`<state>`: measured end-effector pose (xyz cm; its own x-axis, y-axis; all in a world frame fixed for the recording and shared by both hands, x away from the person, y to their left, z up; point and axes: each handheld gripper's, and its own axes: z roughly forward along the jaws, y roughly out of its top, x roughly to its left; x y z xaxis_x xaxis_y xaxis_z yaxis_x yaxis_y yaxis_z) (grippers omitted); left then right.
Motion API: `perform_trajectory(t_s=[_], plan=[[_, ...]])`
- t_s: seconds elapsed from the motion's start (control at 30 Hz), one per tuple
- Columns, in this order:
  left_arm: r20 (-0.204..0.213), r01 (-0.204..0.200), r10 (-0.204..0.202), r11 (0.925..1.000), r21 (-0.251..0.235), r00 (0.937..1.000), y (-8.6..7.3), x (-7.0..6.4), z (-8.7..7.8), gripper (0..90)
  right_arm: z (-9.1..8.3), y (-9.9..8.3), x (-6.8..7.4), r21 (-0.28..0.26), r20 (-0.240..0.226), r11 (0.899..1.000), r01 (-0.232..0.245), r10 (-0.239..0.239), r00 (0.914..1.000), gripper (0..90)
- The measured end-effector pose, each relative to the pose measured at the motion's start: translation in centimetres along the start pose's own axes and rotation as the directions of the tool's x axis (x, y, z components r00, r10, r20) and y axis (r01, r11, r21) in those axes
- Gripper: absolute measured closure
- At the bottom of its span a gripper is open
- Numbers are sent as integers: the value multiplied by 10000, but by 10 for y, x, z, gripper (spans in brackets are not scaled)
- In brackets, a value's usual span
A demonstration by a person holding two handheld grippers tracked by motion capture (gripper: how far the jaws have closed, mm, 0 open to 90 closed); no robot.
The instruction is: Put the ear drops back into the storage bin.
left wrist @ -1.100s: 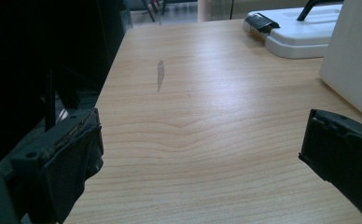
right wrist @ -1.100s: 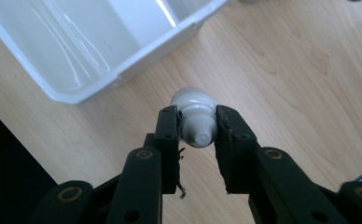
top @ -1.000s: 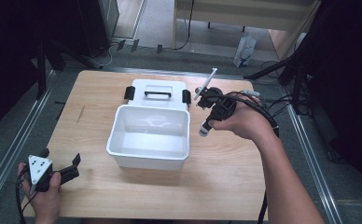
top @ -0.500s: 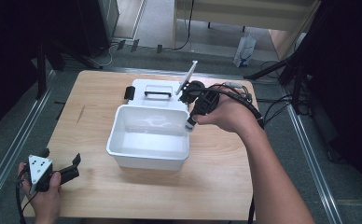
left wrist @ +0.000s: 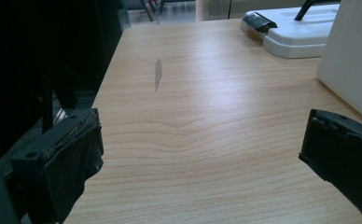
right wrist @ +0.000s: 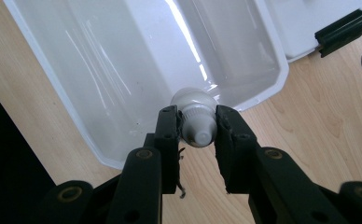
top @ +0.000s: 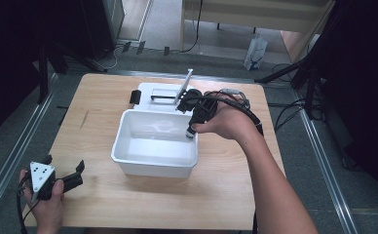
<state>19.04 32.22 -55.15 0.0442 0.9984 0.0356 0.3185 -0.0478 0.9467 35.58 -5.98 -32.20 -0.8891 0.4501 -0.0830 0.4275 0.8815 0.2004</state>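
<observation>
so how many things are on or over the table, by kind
white bin: 1
white lid with black handle and clips: 1
white tube, clamped in the right gripper at the bin's edge: 1
grippers, counting the left gripper: 2
total: 5

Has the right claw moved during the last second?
Yes. The right claw, holding a white tube, went leftward, over the white bin's right rim.

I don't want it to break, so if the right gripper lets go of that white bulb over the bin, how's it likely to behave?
The bulb is round and smooth, so it would probably roll inside the white bin. It looks light and likely fragile. The right gripper holds it by the ribbed neck, which seems less slippery than the dome.
</observation>
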Motion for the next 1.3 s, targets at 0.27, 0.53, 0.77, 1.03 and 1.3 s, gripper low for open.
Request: perform_trajectory(t_s=[0.27, 0.53, 0.77, 1.03, 1.3], plan=[[12, 6, -6, 10000, 13, 10000, 0, 0, 0, 0, 14, -1, 0, 195, 25, 9997, 139, -140, 9999, 720], [0, 9, -9, 10000, 4, 10000, 0, 0, 0, 0, 24, -4, 2, 301, 267, 9961, 830, -839, 9961, 720], [0, 12, -12, 10000, 15, 10000, 0, 0, 0, 0, 35, -3, 3, 374, 262, 9903, 1338, -1348, 9905, 719], [22, 21, -21, 10000, 48, 10000, 0, 0, 0, 0, 50, -3, 1, 414, 161, 9880, 1486, -1493, 9887, 719], [-3, 11, -11, 10000, 0, 10000, 0, 0, 1, 0, 63, -2, 2, 485, 79, 9831, 1764, -1770, 9842, 719]])
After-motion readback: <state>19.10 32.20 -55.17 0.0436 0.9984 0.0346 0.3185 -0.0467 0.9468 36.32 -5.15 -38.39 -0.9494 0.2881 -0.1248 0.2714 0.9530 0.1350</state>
